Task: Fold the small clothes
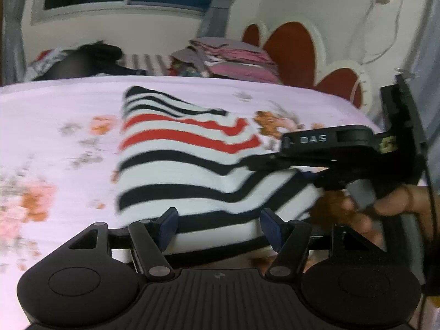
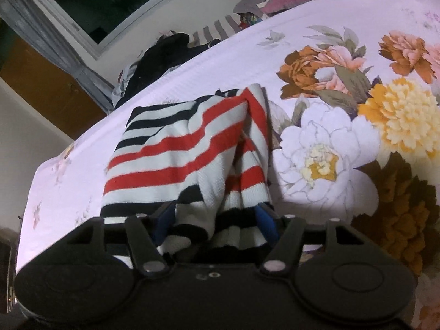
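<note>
On a floral bedsheet, a striped sweater lies partly folded. Its near edge is bunched between the spread left gripper and right gripper; further folding seems left.

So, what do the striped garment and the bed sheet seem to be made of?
Striped garment: likely a soft matte knit, probably cotton; fine ribbed texture shows and it drapes limply.
Bed sheet: seemingly thin woven printed fabric, matte, with faint fine lines and a flat flower print.
</note>
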Demonstrator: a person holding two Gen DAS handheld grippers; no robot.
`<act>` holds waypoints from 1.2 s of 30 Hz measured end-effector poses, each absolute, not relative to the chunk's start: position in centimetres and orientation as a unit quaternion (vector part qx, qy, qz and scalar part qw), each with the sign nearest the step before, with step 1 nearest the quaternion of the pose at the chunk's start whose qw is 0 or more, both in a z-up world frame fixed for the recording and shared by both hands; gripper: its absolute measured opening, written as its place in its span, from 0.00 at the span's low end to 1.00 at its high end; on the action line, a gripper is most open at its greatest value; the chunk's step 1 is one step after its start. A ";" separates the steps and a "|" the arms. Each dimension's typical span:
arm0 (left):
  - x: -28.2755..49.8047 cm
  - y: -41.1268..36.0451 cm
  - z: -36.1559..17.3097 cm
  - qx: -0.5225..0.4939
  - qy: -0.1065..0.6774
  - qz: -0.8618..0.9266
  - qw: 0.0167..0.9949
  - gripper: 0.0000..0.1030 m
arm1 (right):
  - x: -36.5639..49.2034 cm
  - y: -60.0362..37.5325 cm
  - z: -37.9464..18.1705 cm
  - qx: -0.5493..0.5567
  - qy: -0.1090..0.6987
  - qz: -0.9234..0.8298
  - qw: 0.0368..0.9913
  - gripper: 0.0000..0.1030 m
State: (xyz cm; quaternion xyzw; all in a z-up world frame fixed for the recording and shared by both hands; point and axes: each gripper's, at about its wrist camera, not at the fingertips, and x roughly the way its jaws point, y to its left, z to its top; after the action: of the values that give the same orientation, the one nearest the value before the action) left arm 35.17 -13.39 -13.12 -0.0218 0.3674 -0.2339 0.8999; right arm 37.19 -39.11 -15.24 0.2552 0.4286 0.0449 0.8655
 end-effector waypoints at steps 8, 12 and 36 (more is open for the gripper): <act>37.1 -10.4 -13.0 -0.020 0.369 -0.181 0.911 0.64 | 38.5 -38.0 -16.1 0.245 0.439 0.040 0.863 0.55; 38.3 -10.0 -13.4 -0.021 0.374 -0.173 0.911 0.64 | 39.0 -37.4 -16.3 0.233 0.435 0.040 0.869 0.37; 42.3 -12.2 -16.9 -0.056 0.413 -0.198 0.887 0.69 | 37.2 -40.5 -14.7 0.185 0.399 0.036 0.897 0.28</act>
State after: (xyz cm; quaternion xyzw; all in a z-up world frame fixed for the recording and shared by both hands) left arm 42.27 -12.19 -16.93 -0.0558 0.4129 -0.1976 0.8873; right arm 37.24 -40.52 -14.66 0.1846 0.3992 0.0360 0.8973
